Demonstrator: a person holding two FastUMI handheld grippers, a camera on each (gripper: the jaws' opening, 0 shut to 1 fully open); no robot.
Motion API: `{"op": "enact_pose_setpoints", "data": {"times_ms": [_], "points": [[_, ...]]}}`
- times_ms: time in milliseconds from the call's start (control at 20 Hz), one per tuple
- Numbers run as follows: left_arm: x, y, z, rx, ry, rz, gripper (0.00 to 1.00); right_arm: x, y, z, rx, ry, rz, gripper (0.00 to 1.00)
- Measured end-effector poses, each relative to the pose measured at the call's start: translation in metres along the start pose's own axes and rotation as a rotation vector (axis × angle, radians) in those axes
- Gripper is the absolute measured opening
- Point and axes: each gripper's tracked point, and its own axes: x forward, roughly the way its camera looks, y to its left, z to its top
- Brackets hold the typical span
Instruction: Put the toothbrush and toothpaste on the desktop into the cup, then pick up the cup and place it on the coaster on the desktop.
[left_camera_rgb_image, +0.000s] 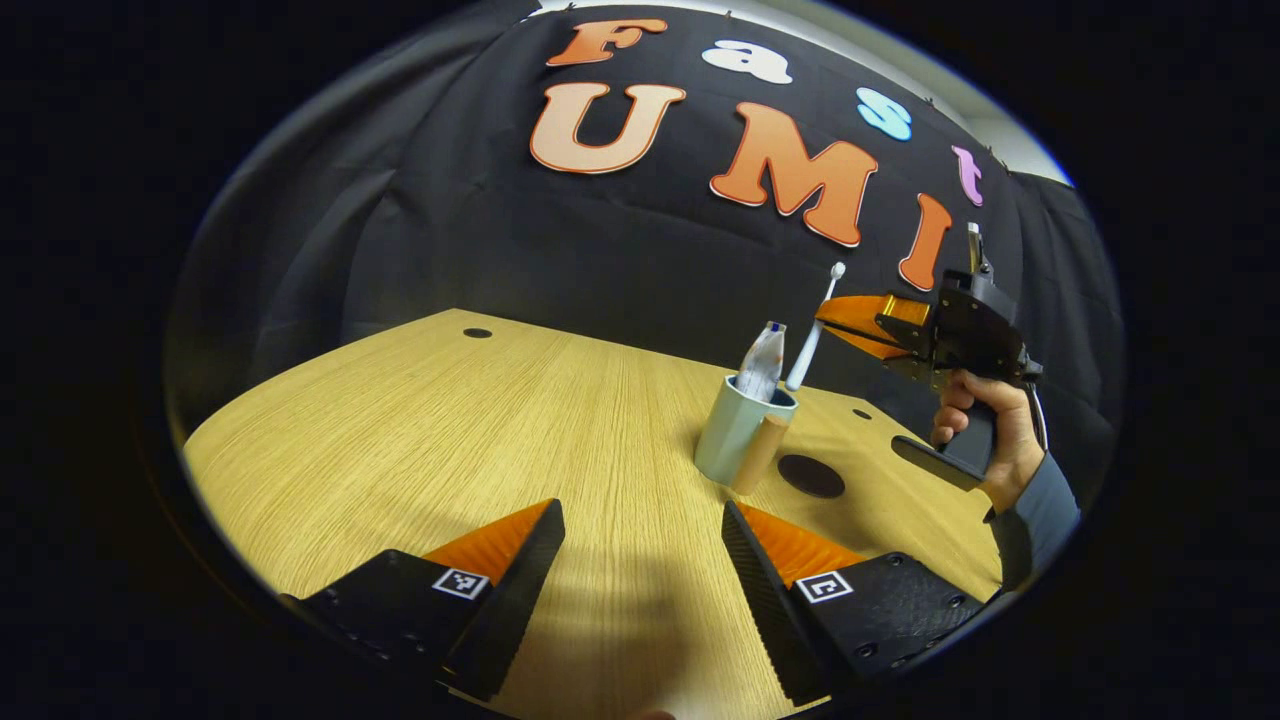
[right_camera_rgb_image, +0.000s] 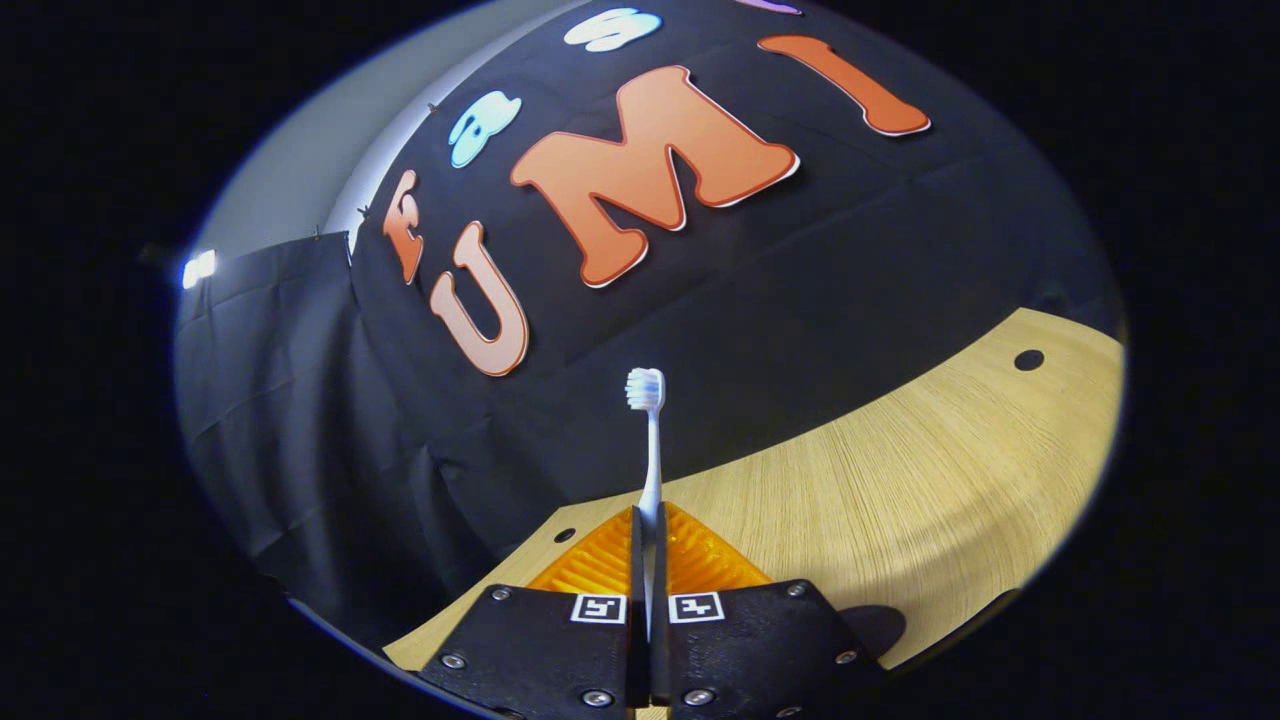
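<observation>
Wooden desktop (left_camera_rgb_image: 450, 420), one cup (left_camera_rgb_image: 735, 435), one toothpaste (left_camera_rgb_image: 762, 362), one coaster (left_camera_rgb_image: 811, 476), right hand-held gripper (right_camera_rgb_image: 645, 560) clamping one toothbrush (right_camera_rgb_image: 648, 430), left hand-held gripper (left_camera_rgb_image: 640, 570) wide apart, empty.

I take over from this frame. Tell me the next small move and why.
Probably open the right claw and let go. It is shut on the toothbrush, whose lower end already sits in the cup beside the toothpaste. The cup stands next to the coaster, not on it, and the left claw hangs open, holding nothing.
</observation>
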Motion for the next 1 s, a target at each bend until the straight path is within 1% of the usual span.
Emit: {"op": "enact_pose_setpoints", "data": {"times_ms": [200,400,500,550,600,650,750,800,850,900,950,1000], "points": [[0.01,-0.001,0.002,0.003,0.001,0.016,0.95,0.009,0.014,-0.02,-0.101,-0.033,0.042,0.01],[0.024,-0.017,0.013,0.032,-0.019,0.017,0.95,0.005,0.025,-0.037,-0.319,-0.05,0.058,0.02],[0.031,-0.034,0.026,0.057,-0.032,0.005,0.95,0.002,0.022,-0.048,-0.385,-0.021,0.056,0.02],[0.036,-0.045,0.034,0.073,-0.043,-0.009,0.95,-0.001,0.019,-0.053,-0.392,0.005,0.05,0.07],[0.038,-0.057,0.042,0.095,-0.05,-0.026,0.95,-0.003,0.014,-0.058,-0.388,0.04,0.04,0.07],[0.041,-0.067,0.051,0.126,-0.053,-0.042,0.95,-0.005,0.007,-0.064,-0.379,0.077,0.028,0.13],[0.05,-0.087,0.068,0.199,-0.047,-0.076,0.95,-0.018,0.004,-0.063,-0.373,0.109,0.035,0.27],[0.054,-0.097,0.075,0.23,-0.031,-0.099,0.95,-0.026,0.002,-0.059,-0.386,0.113,0.039,0.27],[0.059,-0.105,0.08,0.254,-0.019,-0.119,0.95,-0.033,-0.002,-0.055,-0.405,0.109,0.041,0.42],[0.063,-0.11,0.082,0.267,0.008,-0.134,0.95,-0.04,-0.006,-0.051,-0.417,0.113,0.041,0.48],[0.067,-0.116,0.086,0.265,0.033,-0.149,0.95,-0.046,-0.009,-0.047,-0.424,0.117,0.043,0.59],[0.072,-0.121,0.084,0.26,0.074,-0.167,0.95,-0.053,-0.012,-0.042,-0.432,0.115,0.042,0.64]]}}
